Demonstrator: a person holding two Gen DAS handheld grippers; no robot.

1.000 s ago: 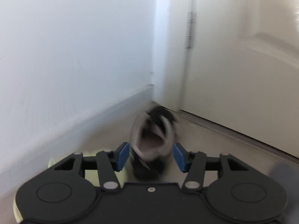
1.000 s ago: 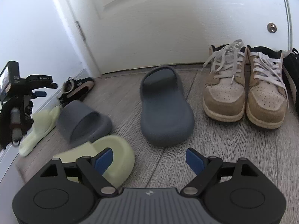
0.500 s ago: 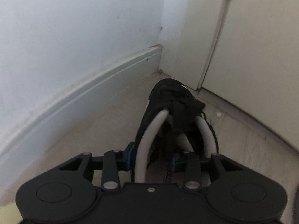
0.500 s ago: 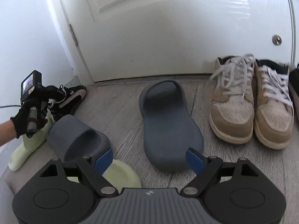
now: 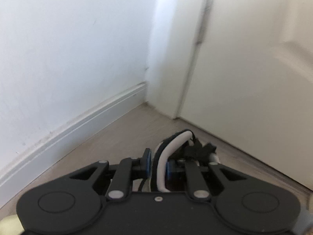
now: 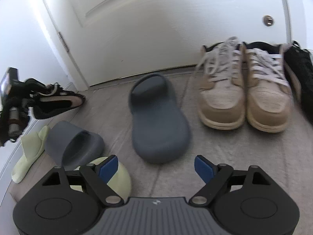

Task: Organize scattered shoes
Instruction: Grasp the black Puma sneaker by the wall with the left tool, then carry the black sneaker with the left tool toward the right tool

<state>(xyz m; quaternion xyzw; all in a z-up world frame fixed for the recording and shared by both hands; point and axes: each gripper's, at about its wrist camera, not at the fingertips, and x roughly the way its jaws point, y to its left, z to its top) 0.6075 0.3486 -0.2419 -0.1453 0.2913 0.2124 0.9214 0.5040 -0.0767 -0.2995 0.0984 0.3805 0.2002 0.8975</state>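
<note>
My left gripper [image 5: 157,163] is shut on the collar of a black sneaker [image 5: 195,148] with white piping. In the right wrist view that sneaker [image 6: 56,101] hangs above the floor at the far left, toe pointing right, beside the left gripper's body [image 6: 11,105]. My right gripper [image 6: 156,166] is open with nothing between its fingers, just short of a dark grey slide [image 6: 158,121] lying flat on the floor. A second grey slide [image 6: 74,145] leans tilted on a pale green slide [image 6: 119,178]. Another pale green slide [image 6: 27,156] lies by the left wall.
A pair of tan sneakers [image 6: 221,101] with white laces stands side by side before the white door [image 6: 176,29], a black shoe [image 6: 301,78] to their right. The white wall and baseboard [image 5: 78,127] meet the door frame in a corner ahead of the left gripper.
The left gripper's jaws closed on the black sneaker's collar and the sneaker came up off the floor. The right gripper stayed open and barely shifted.
</note>
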